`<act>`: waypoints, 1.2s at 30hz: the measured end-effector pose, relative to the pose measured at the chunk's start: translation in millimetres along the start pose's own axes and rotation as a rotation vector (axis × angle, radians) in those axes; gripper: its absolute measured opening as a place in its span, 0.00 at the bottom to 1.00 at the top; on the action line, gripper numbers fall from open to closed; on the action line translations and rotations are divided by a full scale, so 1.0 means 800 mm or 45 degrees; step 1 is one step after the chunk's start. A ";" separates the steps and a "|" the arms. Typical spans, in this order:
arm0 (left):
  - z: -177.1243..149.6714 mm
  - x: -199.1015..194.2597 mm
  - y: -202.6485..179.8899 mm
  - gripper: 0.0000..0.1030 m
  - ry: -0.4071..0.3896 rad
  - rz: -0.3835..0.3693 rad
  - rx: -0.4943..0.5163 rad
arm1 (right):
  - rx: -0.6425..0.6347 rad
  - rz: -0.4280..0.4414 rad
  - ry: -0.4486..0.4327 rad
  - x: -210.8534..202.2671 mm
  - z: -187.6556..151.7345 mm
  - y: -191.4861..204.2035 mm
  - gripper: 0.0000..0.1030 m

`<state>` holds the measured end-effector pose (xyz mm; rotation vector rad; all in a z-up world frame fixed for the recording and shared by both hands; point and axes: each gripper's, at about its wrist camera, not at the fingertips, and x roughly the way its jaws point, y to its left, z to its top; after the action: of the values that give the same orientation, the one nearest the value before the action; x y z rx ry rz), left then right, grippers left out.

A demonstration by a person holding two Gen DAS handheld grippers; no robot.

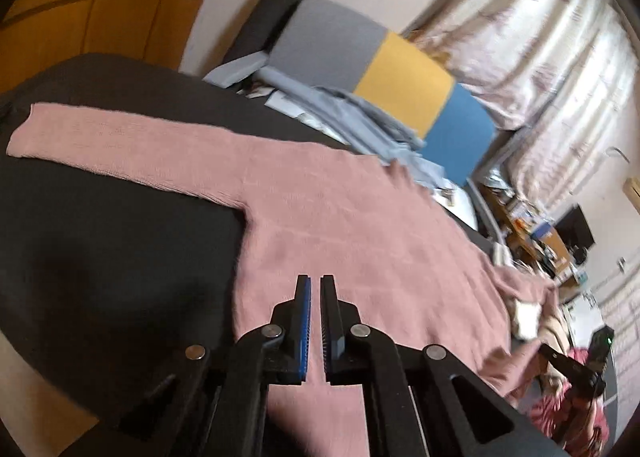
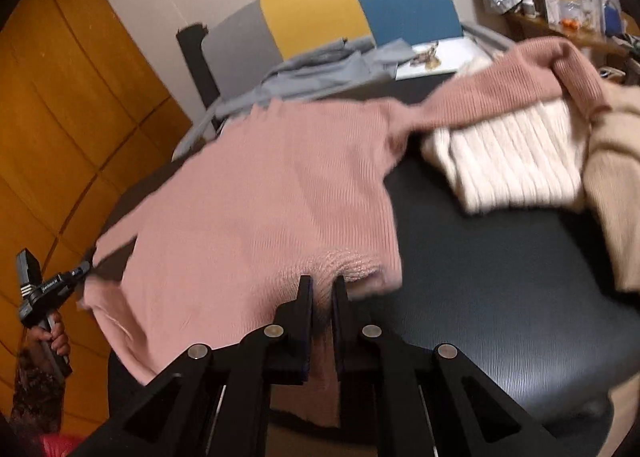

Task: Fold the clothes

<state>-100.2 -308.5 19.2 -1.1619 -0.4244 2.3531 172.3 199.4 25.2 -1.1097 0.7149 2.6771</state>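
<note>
Both grippers pinch the near hem of the pink sweater (image 2: 256,193) spread across the dark table (image 2: 500,277): left gripper (image 1: 315,321), right gripper (image 2: 322,321). Next step, likely: carry hem toward the far edge.

- The right gripper (image 2: 322,289) is clamped on the near hem of the pink sweater (image 2: 260,193); the knit bunches up just past its fingers.
- The sweater lies across the left half of the dark table (image 2: 500,277), its hem lifted off the near edge.
- One sleeve (image 2: 500,85) runs toward the far right corner, draped over a cream ribbed knit (image 2: 508,161).
- A beige garment (image 2: 616,193) lies at the right edge, touching the cream one.
- At the left edge, a hand (image 2: 56,337) holds the left gripper (image 2: 86,269), gripping the sweater's other hem corner.
- Grey cloth (image 2: 320,73) lies heaped at the far edge, before a grey, yellow and blue chair back (image 2: 344,5).
</note>
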 end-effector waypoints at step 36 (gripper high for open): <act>-0.180 -0.026 0.056 0.03 0.377 -0.394 -0.372 | 0.015 -0.051 0.058 0.069 0.020 -0.014 0.09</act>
<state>13.9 -348.3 -73.7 -1.4343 -0.7967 1.8616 126.6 214.9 -8.2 -1.1725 0.7071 2.6193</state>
